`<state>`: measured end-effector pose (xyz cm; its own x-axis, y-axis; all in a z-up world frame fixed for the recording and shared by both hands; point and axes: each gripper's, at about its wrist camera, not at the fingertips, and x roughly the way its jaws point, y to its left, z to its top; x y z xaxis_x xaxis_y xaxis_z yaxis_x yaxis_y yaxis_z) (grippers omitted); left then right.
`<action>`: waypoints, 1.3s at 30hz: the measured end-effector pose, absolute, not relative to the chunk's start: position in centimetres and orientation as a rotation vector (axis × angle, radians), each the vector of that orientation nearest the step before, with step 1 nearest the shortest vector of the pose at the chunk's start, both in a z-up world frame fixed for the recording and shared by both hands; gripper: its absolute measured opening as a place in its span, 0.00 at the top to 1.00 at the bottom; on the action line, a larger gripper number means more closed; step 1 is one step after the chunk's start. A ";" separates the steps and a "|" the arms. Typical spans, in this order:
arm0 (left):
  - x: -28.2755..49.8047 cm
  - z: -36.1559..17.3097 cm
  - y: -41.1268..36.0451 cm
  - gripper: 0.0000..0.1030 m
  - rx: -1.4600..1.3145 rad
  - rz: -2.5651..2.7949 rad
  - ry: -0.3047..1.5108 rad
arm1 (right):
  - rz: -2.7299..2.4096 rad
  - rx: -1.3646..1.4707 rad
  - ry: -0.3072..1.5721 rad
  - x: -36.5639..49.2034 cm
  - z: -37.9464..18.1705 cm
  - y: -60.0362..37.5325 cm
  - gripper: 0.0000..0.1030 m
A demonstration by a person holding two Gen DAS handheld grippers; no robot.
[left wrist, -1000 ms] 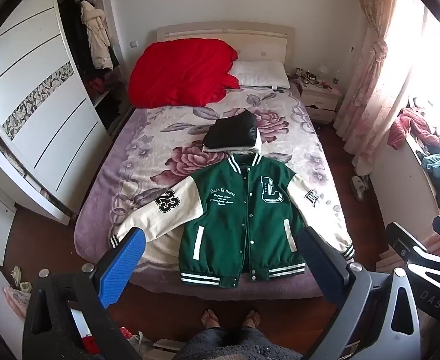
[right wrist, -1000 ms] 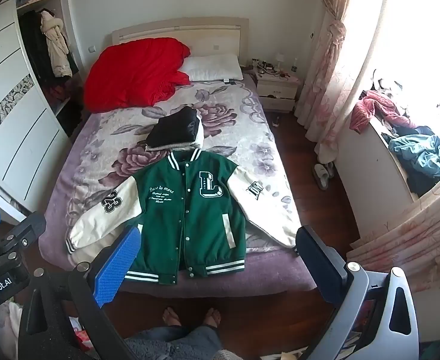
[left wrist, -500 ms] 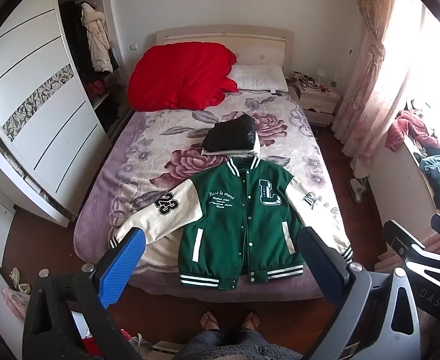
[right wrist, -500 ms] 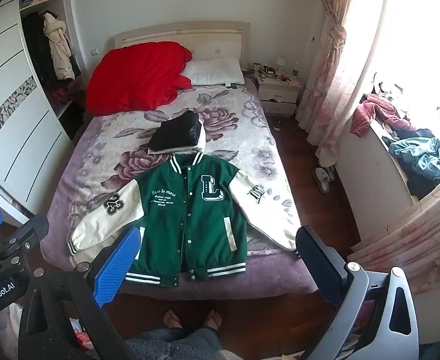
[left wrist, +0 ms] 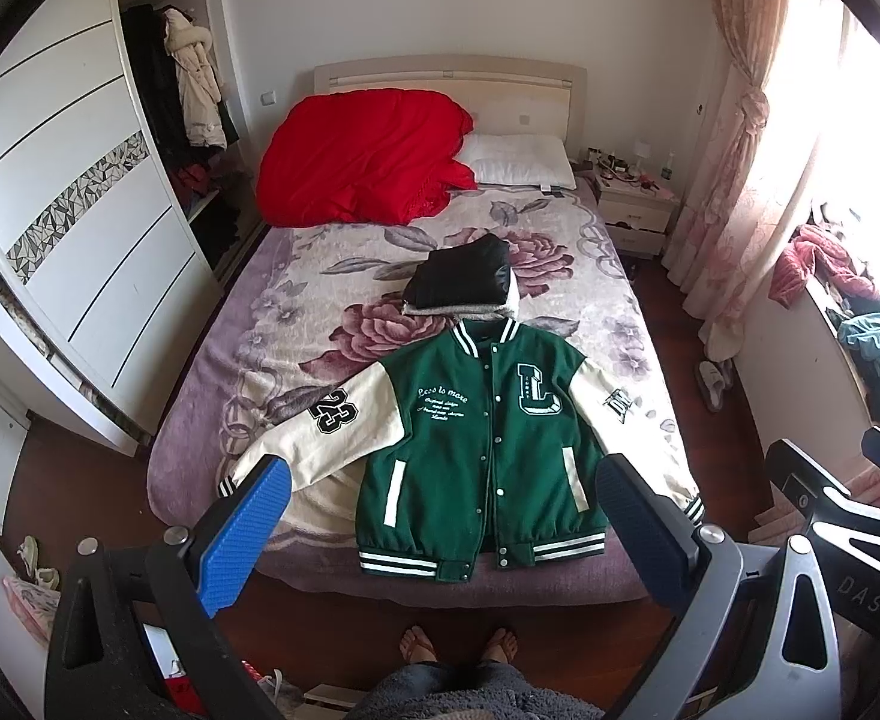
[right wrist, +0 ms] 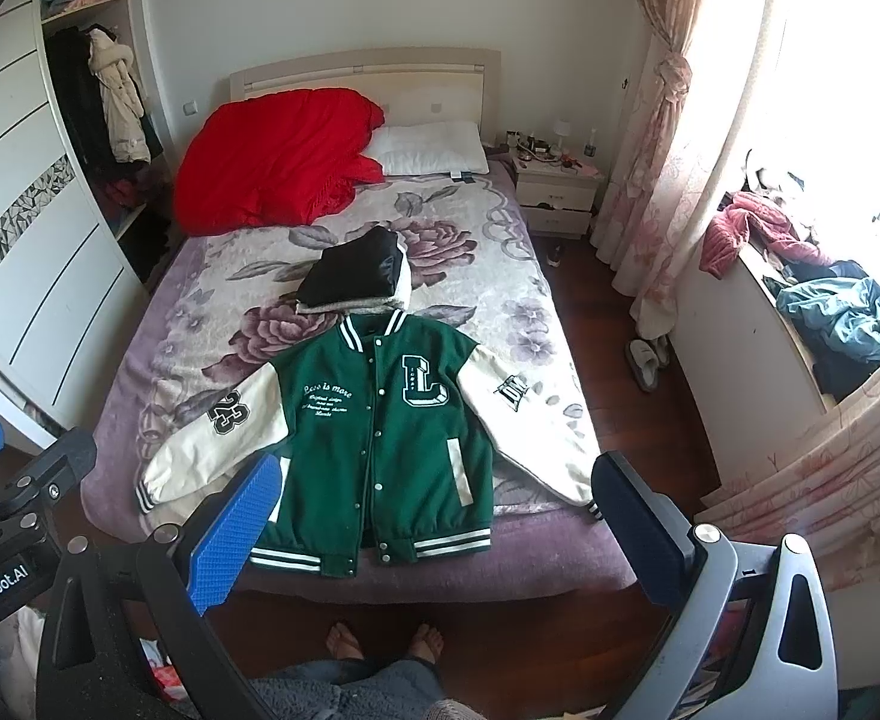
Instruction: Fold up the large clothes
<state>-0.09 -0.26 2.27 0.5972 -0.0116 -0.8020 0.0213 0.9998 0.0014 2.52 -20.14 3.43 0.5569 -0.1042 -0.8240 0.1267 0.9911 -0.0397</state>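
Lying flat beyond both fingers, green varsity jacket with cream sleeves (left wrist: pixel 481 450) (right wrist: pixel 380 444) stays spread; left gripper (left wrist: pixel 440 516) and right gripper (right wrist: pixel 434 510) hover spread wide, empty.

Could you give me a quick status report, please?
Left gripper and right gripper open, empty, above bed's foot. Green jacket flat, unfolded, sleeves spread. Folded black garment touching collar.

Bed (left wrist: pixel 272 360) under jacket (left wrist: pixel 475 456), folded stack (left wrist: pixel 463 288)
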 end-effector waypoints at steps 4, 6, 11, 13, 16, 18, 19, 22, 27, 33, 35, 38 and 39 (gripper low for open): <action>-0.1 2.3 -0.3 0.00 0.010 -0.018 0.929 | -0.137 0.027 0.968 2.3 3.3 -20.2 0.00; 0.0 2.6 -0.3 0.00 0.010 -0.017 0.927 | -0.137 0.027 0.967 2.2 3.1 -20.2 0.00; -0.1 2.4 -0.2 0.00 0.009 -0.017 0.925 | -0.138 0.027 0.962 2.4 4.3 -20.4 0.00; -0.2 2.4 -0.3 0.00 0.011 -0.017 0.924 | -0.137 0.027 0.960 2.7 5.3 -20.5 0.00; -0.1 2.6 -0.4 0.00 0.012 -0.016 0.924 | -0.137 0.027 0.958 2.9 5.9 -20.7 0.00; 0.1 3.0 -0.5 0.00 0.014 -0.015 0.924 | -0.138 0.028 0.957 3.3 6.7 -21.0 0.00; 0.1 3.0 -0.4 0.00 0.014 -0.015 0.923 | -0.139 0.028 0.955 3.3 6.7 -21.0 0.00; 0.4 3.5 -0.5 0.00 0.016 -0.016 0.922 | -0.141 0.030 0.951 3.6 7.4 -21.4 0.00; 0.9 3.9 -0.7 0.00 0.019 -0.018 0.914 | -0.142 0.033 0.943 3.3 7.5 -21.9 0.00; 1.3 3.8 -0.8 0.00 0.018 -0.017 0.911 | -0.139 0.032 0.936 2.8 7.1 -21.8 0.00; 1.1 3.7 -0.8 0.00 0.019 -0.015 0.910 | -0.140 0.032 0.935 2.8 7.1 -21.7 0.00; 1.1 3.7 -0.8 0.00 0.018 -0.015 0.909 | -0.140 0.030 0.934 2.7 7.0 -21.7 0.00; 1.2 3.8 -0.8 0.00 0.019 -0.015 0.908 | -0.140 0.031 0.933 2.7 7.0 -21.7 0.00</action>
